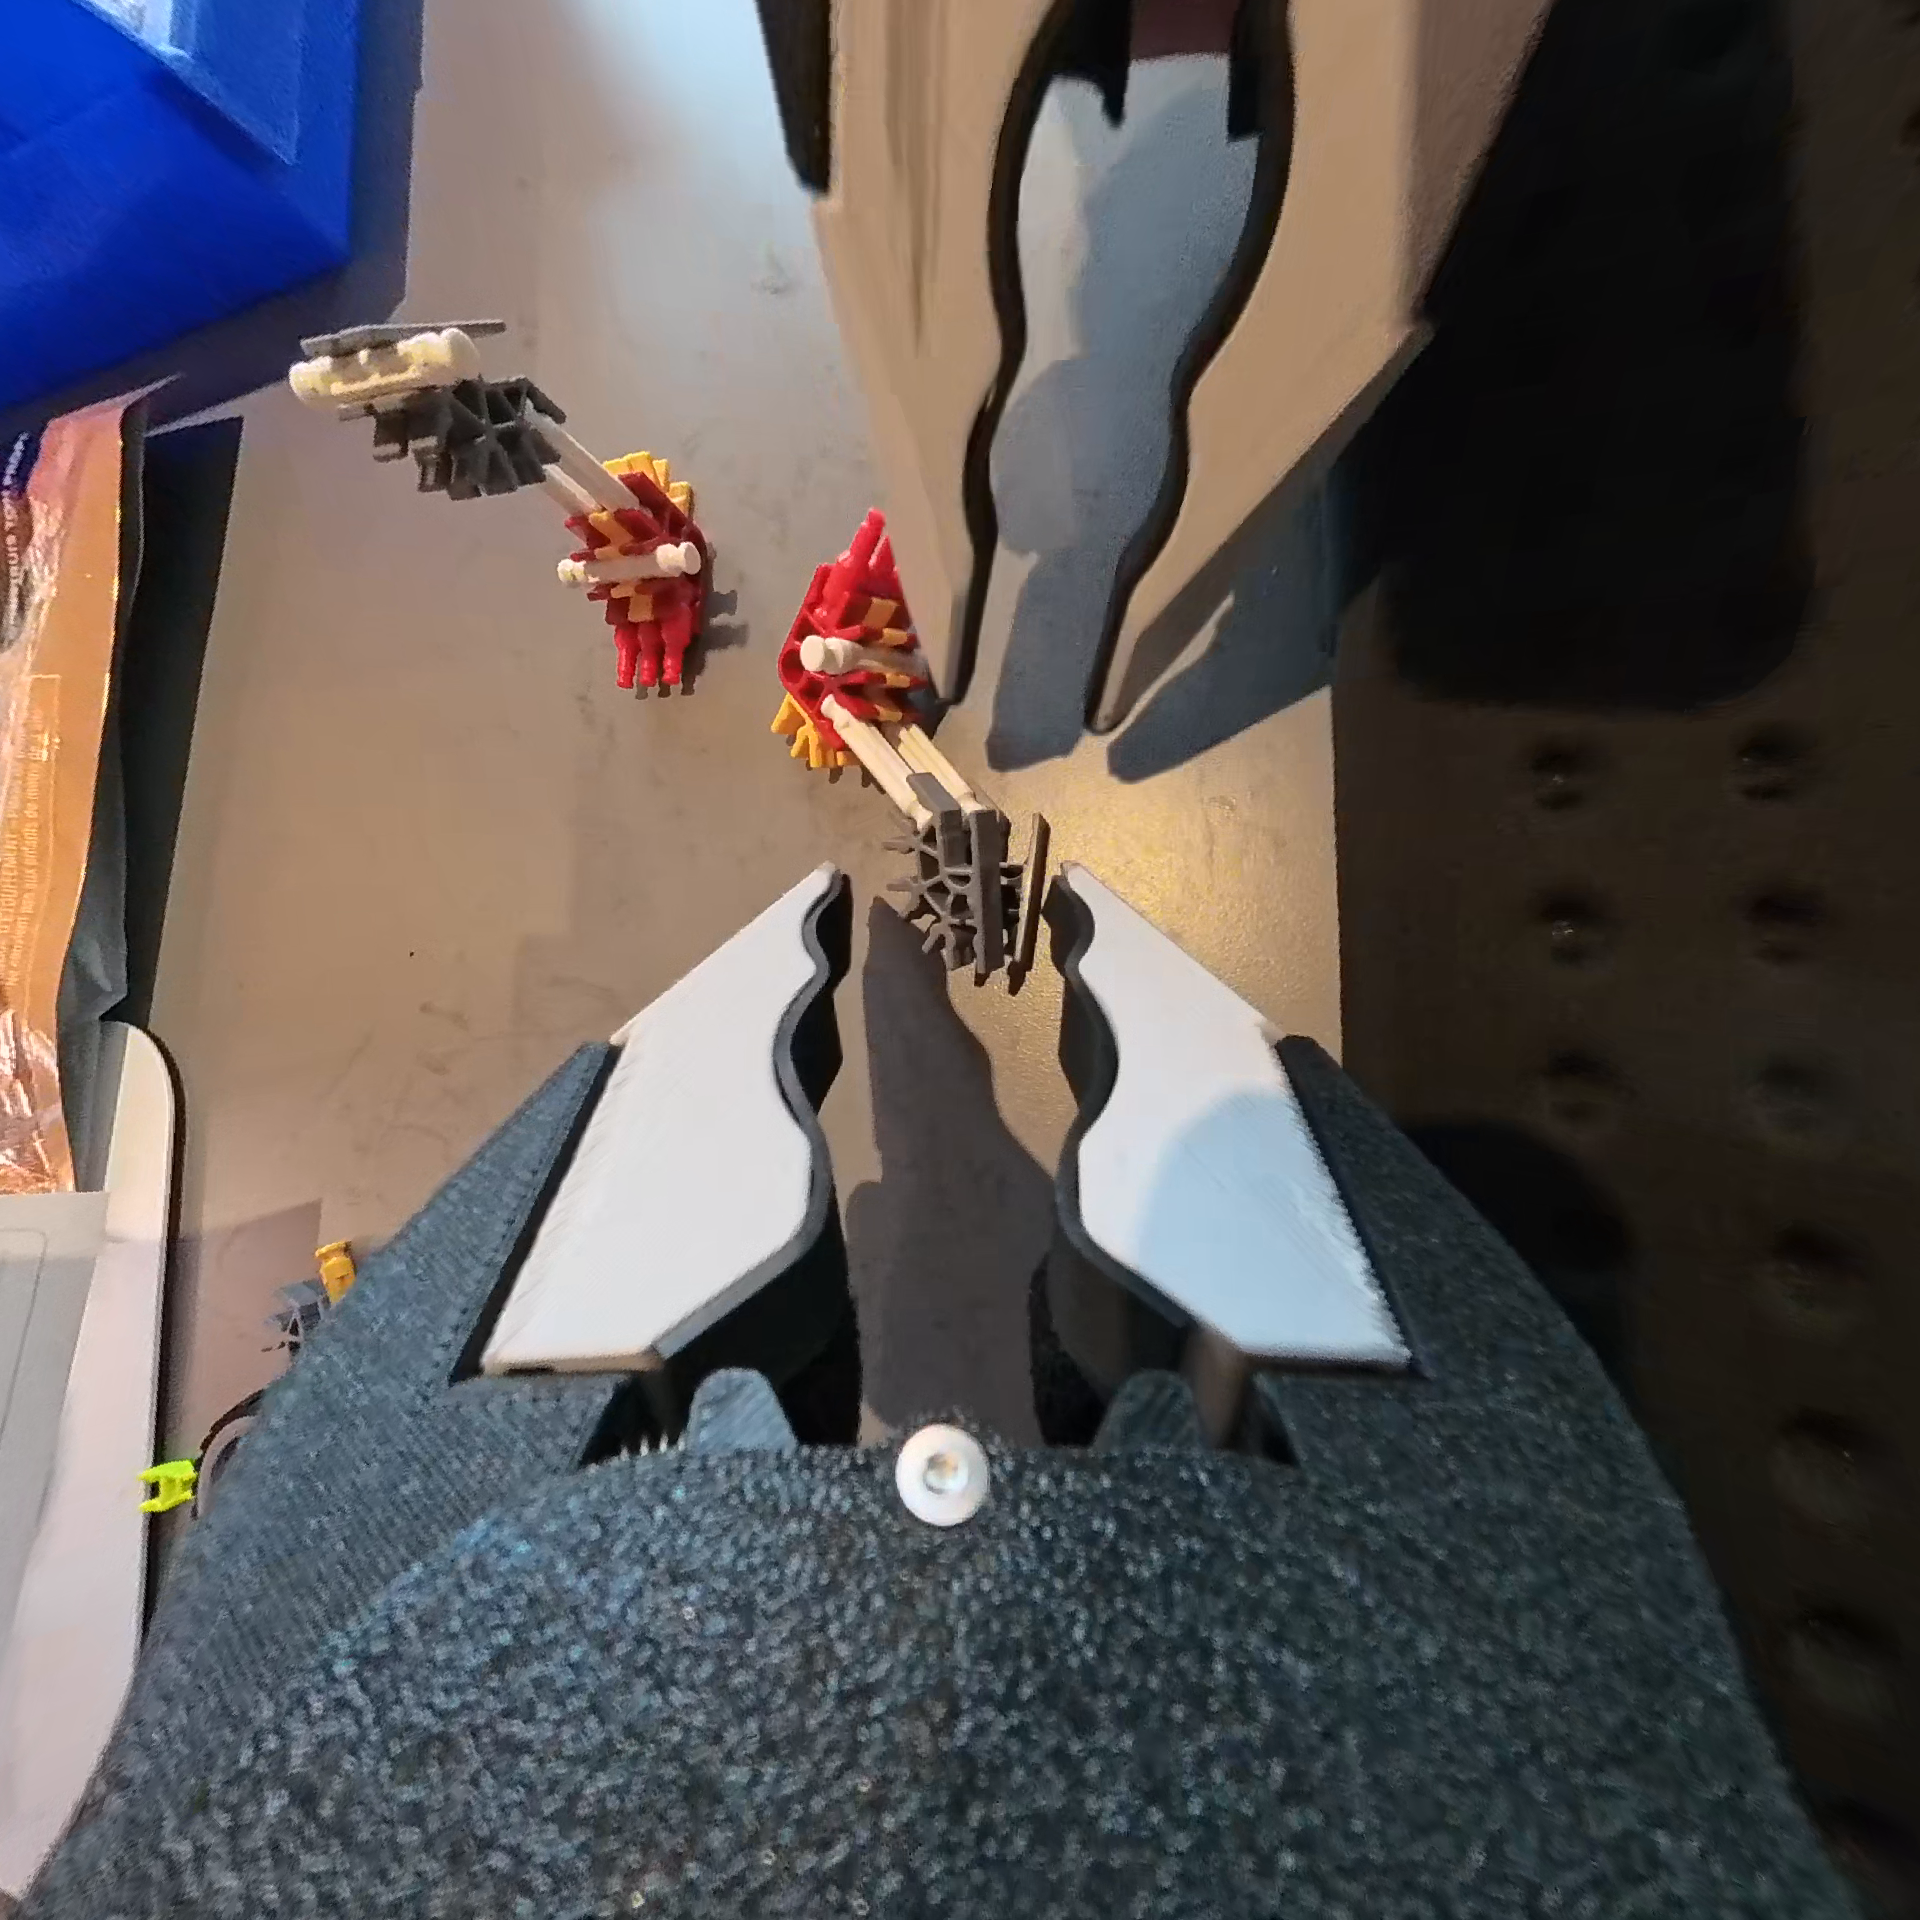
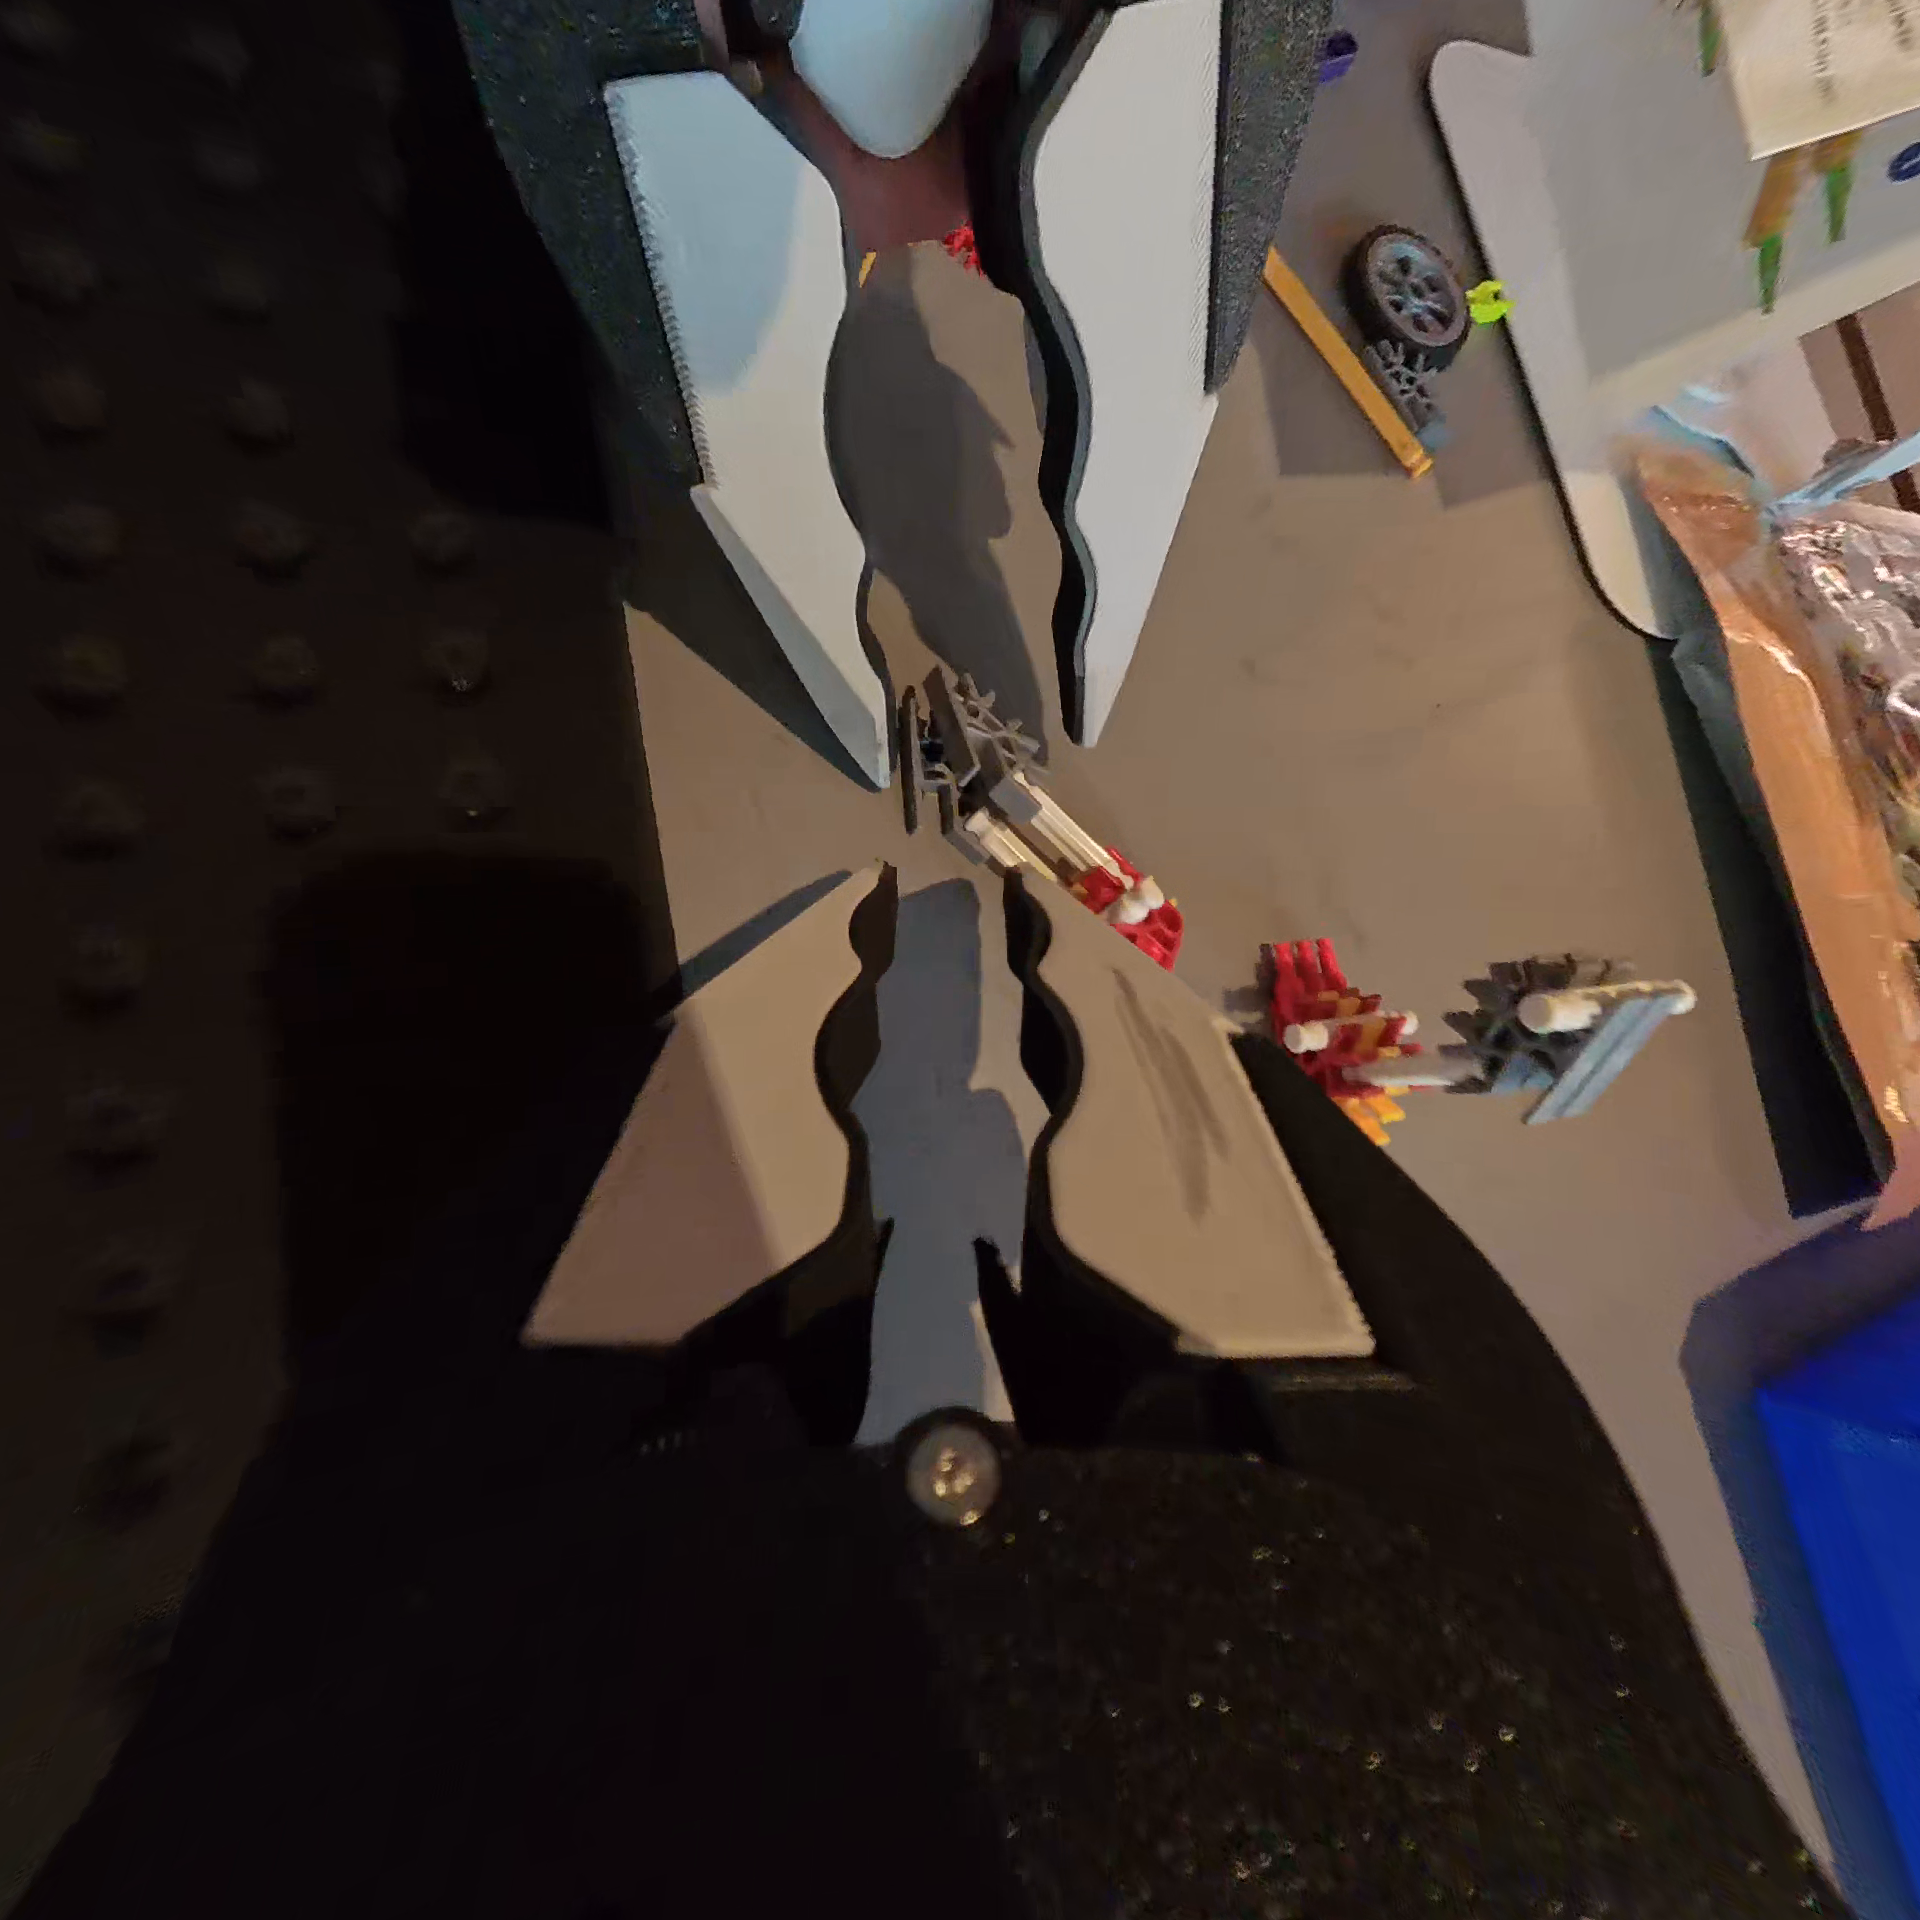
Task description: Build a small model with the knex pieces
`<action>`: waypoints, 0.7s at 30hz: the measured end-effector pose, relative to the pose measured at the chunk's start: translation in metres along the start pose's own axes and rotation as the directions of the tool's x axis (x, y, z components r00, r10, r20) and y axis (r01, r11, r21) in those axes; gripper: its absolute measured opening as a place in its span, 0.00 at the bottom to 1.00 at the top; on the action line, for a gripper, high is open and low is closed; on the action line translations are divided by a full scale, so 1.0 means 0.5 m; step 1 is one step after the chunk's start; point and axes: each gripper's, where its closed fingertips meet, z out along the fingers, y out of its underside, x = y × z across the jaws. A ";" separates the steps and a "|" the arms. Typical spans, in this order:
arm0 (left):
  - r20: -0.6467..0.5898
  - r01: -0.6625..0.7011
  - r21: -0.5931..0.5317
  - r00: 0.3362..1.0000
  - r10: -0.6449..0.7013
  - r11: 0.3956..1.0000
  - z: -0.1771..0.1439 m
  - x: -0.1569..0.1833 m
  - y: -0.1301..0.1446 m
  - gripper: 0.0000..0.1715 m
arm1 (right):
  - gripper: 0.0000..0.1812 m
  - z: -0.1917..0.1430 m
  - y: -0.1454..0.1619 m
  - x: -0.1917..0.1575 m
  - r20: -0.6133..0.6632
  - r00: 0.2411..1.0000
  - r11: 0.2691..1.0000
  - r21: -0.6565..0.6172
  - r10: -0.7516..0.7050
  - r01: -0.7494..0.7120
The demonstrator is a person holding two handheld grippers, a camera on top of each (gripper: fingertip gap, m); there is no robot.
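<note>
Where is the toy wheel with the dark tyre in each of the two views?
Left wrist view: not in it.
Right wrist view: the wheel is upper right, lying by a yellow rod.
Shared landmark: the blue box, upper left in the left view, lower right in the right.

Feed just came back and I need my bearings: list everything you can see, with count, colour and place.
Rod-and-connector assemblies: 2, red, yellow, white, grey; nearer between both grippers, farther beside it.
Wheel: 1, dark grey, far tabletop.
Yellow rod: 1, beside wheel.
Green clip: 1, by wheel.
Blue bin: 1, table corner.
Plastic bag: 1, orange-brown, table edge.
Black mat: 1, studded, alongside.
Left gripper: open, at nearer assembly's grey end.
Right gripper: open, empty.
</note>
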 end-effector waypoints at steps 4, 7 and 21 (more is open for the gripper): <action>-0.009 0.004 0.003 1.000 -0.004 1.000 0.001 0.002 0.000 0.21 | 0.10 0.017 -0.005 -0.004 0.033 0.998 0.999 0.006 0.052 -0.052; -0.033 0.017 0.013 0.999 -0.016 1.000 0.002 0.007 0.000 0.18 | 0.10 0.025 -0.005 -0.003 0.031 0.998 0.998 -0.010 0.056 -0.055; -0.105 0.092 0.048 0.991 -0.087 0.995 0.005 0.007 0.002 0.18 | 0.08 0.038 -0.012 0.002 -0.010 1.000 1.000 -0.027 -0.001 0.001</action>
